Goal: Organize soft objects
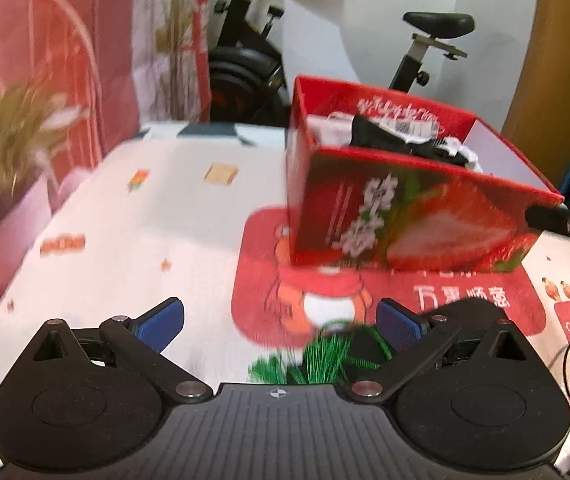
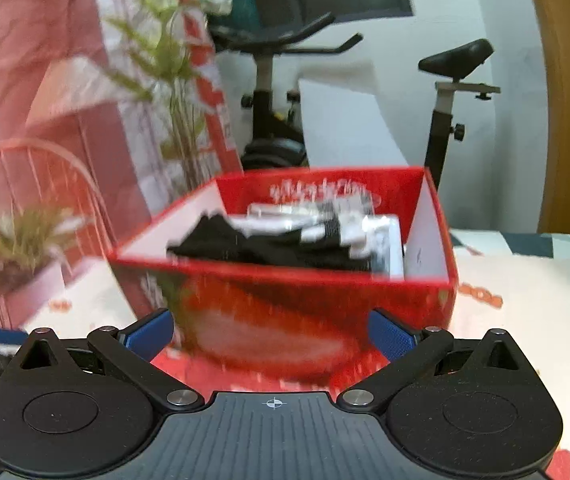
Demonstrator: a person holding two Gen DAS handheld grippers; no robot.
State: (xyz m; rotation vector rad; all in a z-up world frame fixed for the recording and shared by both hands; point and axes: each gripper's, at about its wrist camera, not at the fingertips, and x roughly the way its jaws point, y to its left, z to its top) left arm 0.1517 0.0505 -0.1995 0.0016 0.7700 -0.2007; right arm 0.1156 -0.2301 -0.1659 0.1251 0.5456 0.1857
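Socks (image 2: pixel 269 240), black and white, fill red strawberry box (image 1: pixel 405 220) standing on red mat (image 1: pixel 465 300). Left view alone shows green tassel (image 1: pixel 325 356) at table's near edge. Left gripper (image 1: pixel 281 324) and right gripper (image 2: pixel 273 332) gape wide, empty.

A table (image 1: pixel 133 216) covered with a white cloth printed with small cartoon pictures carries a red mat (image 1: pixel 425 304) with a cartoon figure and white characters. On the mat stands an open red box (image 1: pixel 405 216) with a strawberry print, black and white clothes inside.
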